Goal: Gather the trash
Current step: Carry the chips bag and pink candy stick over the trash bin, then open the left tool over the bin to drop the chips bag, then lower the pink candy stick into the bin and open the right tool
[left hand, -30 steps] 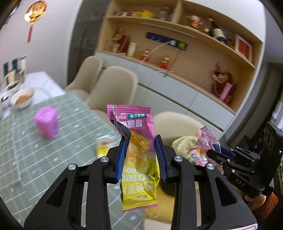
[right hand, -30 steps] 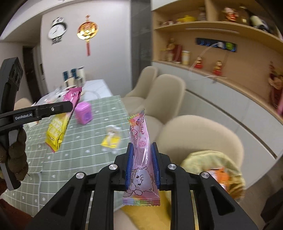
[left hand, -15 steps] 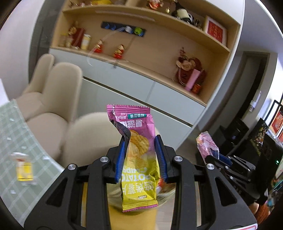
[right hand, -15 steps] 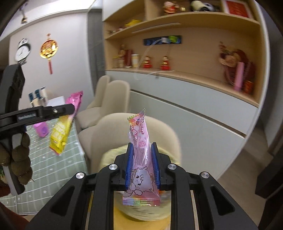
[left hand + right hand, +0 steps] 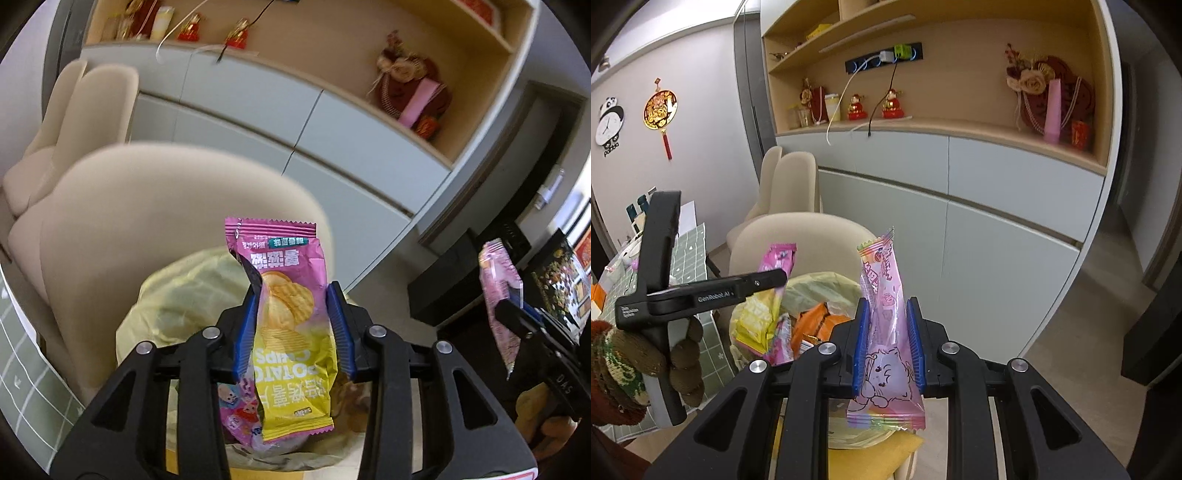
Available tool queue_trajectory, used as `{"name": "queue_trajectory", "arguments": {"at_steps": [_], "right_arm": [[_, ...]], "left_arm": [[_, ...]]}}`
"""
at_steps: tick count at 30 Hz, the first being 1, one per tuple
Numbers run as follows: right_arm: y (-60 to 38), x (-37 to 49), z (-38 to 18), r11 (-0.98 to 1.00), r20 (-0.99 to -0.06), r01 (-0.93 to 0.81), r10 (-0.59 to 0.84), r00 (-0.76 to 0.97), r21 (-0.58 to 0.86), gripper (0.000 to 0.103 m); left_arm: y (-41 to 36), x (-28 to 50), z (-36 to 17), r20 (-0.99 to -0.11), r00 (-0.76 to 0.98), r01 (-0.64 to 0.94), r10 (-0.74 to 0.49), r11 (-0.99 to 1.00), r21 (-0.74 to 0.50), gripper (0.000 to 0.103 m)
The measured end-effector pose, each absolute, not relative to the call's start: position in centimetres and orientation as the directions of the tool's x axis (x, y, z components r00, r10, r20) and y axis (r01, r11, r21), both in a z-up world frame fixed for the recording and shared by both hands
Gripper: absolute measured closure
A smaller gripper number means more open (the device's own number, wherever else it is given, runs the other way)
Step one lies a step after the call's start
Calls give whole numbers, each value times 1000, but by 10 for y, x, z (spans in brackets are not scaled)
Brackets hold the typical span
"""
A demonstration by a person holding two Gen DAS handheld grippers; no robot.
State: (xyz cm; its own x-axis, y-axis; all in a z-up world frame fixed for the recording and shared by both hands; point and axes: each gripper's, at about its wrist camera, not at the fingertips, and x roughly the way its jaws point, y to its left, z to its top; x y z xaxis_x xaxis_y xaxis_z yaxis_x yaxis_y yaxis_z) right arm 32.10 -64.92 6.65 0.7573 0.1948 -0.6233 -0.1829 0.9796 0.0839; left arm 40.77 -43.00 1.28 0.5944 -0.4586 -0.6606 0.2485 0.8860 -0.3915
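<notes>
My left gripper [image 5: 293, 325] is shut on a pink and yellow potato chip packet [image 5: 291, 332] and holds it above a trash bin lined with a pale yellow bag [image 5: 177, 295]. Several wrappers lie in the bin [image 5: 812, 321]. My right gripper [image 5: 888, 343] is shut on a pink candy wrapper [image 5: 886, 332], just right of the bin. The left gripper [image 5: 775, 278] with its chip packet [image 5: 764, 306] shows in the right wrist view, over the bin. The right gripper's wrapper [image 5: 498, 295] shows at the right of the left wrist view.
A beige chair [image 5: 147, 206] stands right behind the bin, with more chairs [image 5: 790, 184] beyond. The green checked table [image 5: 690, 251] is at the left. White cabinets with shelves [image 5: 960, 177] line the far wall. Dark furniture [image 5: 450, 280] stands at the right.
Both grippers have swung away from the table to the bin by the chair, each still holding its wrapper. The left one now hangs over the bin's opening.
</notes>
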Motion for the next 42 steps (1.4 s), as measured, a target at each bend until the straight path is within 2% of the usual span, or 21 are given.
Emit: {"name": "queue_trajectory", "arguments": {"at_steps": [4, 7, 14, 24, 31, 37, 40, 41, 42], "right_arm": [[-644, 331, 56, 974, -639, -204, 220, 737, 100, 82], [-639, 342, 51, 966, -646, -233, 251, 721, 115, 82], [-599, 360, 39, 933, -659, -323, 345, 669, 161, 82], [-518, 388, -3, 838, -711, -459, 514, 480, 296, 82], [-493, 403, -50, 867, -834, -451, 401, 378, 213, 82], [-500, 398, -56, 868, -835, -427, 418, 358, 252, 82], [-502, 386, -47, 877, -815, -407, 421, 399, 255, 63], [-503, 382, -44, 878, -807, -406, 423, 412, 253, 55], [-504, 373, -37, 881, -794, -405, 422, 438, 244, 50]], "left_arm": [[-421, 413, -1, -687, 555, 210, -469, 878, -430, 53], [-410, 406, -3, -691, 554, 183, -463, 878, -442, 47], [-367, 365, 8, -700, 606, 112, -377, 912, -395, 46], [-308, 288, 35, -684, 704, -33, -192, 953, -302, 45], [-269, 253, 30, -721, 690, -197, -59, 944, -266, 45], [-250, 229, 23, -743, 669, -255, 7, 941, -221, 45], [-245, 223, 24, -733, 679, -269, 29, 940, -212, 45], [-242, 219, 25, -729, 683, -275, 38, 938, -209, 45], [-240, 217, 26, -726, 687, -280, 46, 938, -206, 45]]}}
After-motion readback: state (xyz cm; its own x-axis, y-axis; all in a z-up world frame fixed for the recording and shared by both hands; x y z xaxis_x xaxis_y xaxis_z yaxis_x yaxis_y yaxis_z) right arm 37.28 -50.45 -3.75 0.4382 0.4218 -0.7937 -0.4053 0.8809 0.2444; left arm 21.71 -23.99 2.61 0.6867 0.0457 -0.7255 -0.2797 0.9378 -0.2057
